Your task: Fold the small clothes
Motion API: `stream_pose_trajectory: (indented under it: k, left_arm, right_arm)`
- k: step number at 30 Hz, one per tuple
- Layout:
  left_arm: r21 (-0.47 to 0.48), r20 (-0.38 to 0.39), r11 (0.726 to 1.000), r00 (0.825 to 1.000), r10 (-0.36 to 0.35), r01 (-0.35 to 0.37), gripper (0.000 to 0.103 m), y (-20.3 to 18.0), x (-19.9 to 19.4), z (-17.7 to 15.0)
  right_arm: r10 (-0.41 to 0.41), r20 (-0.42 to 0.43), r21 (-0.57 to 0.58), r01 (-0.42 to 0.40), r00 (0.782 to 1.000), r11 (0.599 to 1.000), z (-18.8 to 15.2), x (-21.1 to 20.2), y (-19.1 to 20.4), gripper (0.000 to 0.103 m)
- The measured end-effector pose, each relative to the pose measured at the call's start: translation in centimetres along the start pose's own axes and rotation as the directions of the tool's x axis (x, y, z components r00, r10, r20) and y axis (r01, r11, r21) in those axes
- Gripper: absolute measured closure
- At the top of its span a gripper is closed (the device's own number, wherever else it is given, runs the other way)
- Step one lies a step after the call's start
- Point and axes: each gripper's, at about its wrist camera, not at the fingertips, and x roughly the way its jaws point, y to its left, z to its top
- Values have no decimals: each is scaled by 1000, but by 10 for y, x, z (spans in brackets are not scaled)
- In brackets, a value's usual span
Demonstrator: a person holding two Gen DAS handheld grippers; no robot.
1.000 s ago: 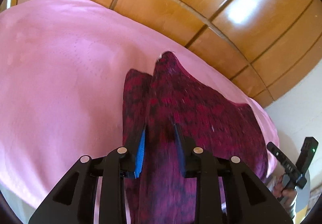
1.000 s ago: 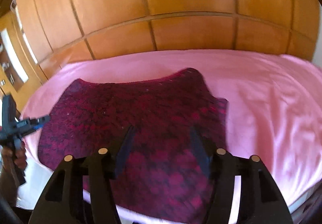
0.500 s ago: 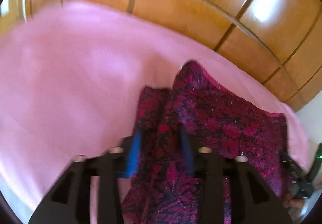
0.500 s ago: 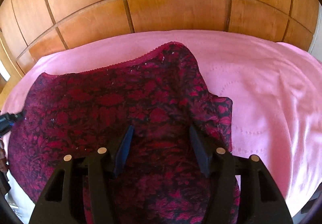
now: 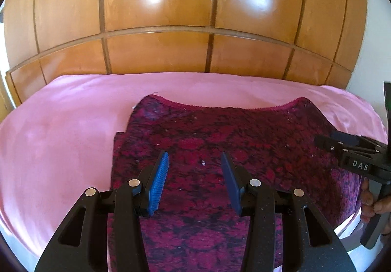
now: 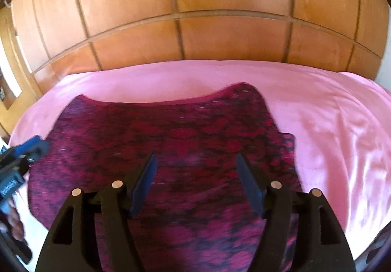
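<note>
A dark red and black patterned garment lies spread on a pink bed sheet. It also shows in the right wrist view. My left gripper is open and empty above the garment's left part, blue pads apart. My right gripper is open and empty above the garment's middle. The right gripper also shows at the right edge of the left wrist view. The left gripper shows at the left edge of the right wrist view.
A wooden panelled headboard rises behind the bed. Bare pink sheet lies right of the garment. A pale wall shows at far right.
The left gripper has let go of the garment and opened, and has swung round to face the headboard. The garment now lies flatter. The right gripper has drawn back a little and stays open.
</note>
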Motion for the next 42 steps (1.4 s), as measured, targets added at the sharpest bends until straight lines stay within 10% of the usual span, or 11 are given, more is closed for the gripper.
stream_pose_trajectory:
  k: [22,33,37,42]
  left_arm:
    - [-57,-26,996,997,68,-70,51,39,10,15]
    - [-432,-160,891,960,-229,140,51,140,73,49]
    - [-452,-208,878,938,-277,158,89,137,101,55]
    - [-435,-249,900,957,-147,25,93,132,126,50]
  right_arm:
    - [14,-63,-42,-16,998,999,-12,51,21,27]
    - [21,-57,-46,-24,998,999,-14,50,19,27]
    - [23,-59,-48,-25,998,999,-13,51,19,27]
    - [26,-61,-48,-29,998,998,-11,54,18,25]
